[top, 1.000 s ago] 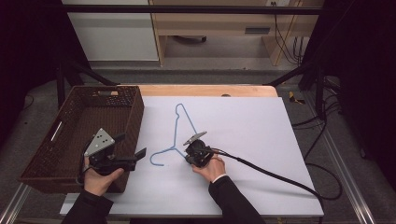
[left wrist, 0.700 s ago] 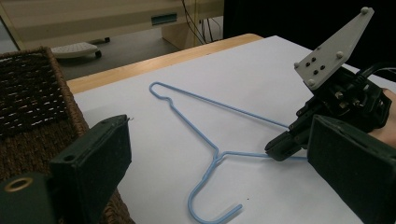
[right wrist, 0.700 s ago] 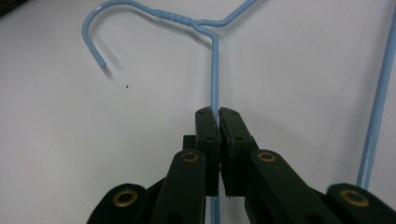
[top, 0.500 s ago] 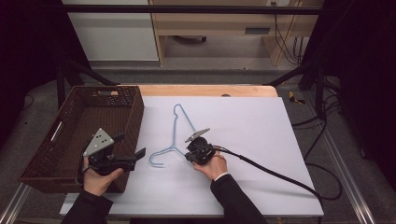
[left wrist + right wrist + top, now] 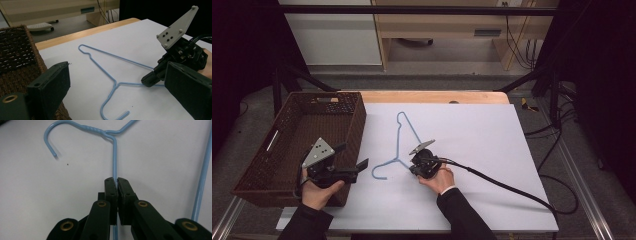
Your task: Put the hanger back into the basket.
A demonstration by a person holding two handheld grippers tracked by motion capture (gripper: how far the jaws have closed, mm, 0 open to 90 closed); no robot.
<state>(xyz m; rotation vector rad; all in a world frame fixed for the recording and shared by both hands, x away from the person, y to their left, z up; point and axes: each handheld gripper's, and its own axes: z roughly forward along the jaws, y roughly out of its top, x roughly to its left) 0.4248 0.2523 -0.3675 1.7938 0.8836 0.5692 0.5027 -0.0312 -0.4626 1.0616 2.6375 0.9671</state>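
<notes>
Here, a thin blue wire hanger (image 5: pixel 401 145) lies flat on the smooth white sheet (image 5: pixel 472 150) that covers most of the table, its hook curling toward the person and its long triangle pointing away. The wire is glossy and twisted into a short spiral at the neck. The right gripper (image 5: pixel 414 165), black and blocky with a grey three-cornered plate on top, is held low over the sheet; its jaws are pressed together on one arm of the hanger just beside the neck, the wire running straight between the flat dark pads. A thick black cable (image 5: pixel 512 187) trails off it across the sheet to the right.

The left gripper (image 5: pixel 362 166) is held at the near corner of a dark brown woven basket (image 5: pixel 287 145), a rectangular tray with coarse wicker walls and a slot handle. Its jaws stand wide apart, holding nothing, and point across toward the hanger's hook. A pale strip of wooden tabletop (image 5: pixel 437 96) shows beyond the sheet.
</notes>
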